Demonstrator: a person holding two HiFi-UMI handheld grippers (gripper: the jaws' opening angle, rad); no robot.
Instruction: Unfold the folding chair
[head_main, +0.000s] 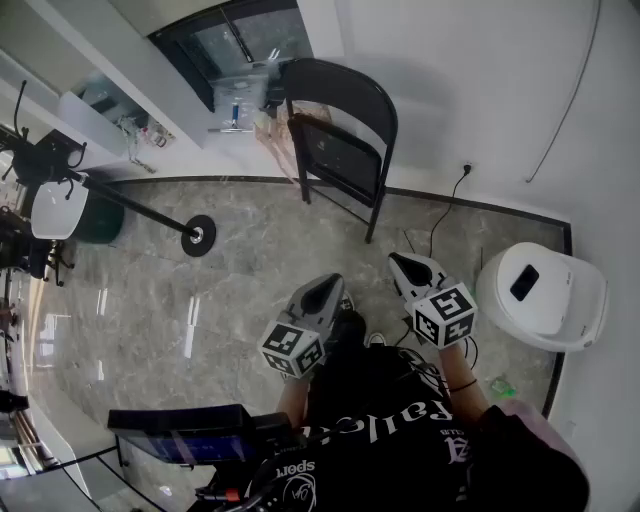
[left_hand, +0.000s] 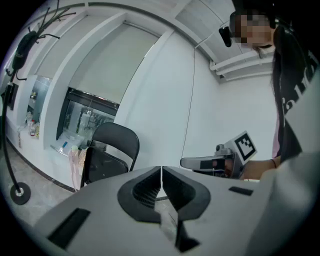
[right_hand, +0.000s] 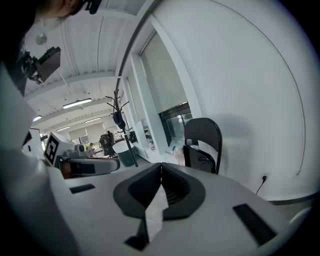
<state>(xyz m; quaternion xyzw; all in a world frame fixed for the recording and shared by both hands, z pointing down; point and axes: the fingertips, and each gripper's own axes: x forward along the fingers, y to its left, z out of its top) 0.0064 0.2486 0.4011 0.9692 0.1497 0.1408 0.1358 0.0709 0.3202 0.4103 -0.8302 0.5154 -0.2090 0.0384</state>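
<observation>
The jaws of the left gripper (left_hand: 161, 172) and right gripper (right_hand: 161, 170) are pressed together, empty. Well ahead, the folding chair (head_main: 340, 135) is stood folded by the wall (head_main: 480, 80), its long axis upright and its seat face turned toward them.

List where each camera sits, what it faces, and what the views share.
Head view: on the person's head, facing steeply down at floor and black folding chair; shows left gripper, right gripper, black shirt.
Left gripper view: on the left gripper, facing along its shut jaws toward the chair; right gripper shows at right.
Right gripper view: on the right gripper, along its shut jaws toward the chair; left gripper shows at left.
Shared: all three show the chair.
</observation>
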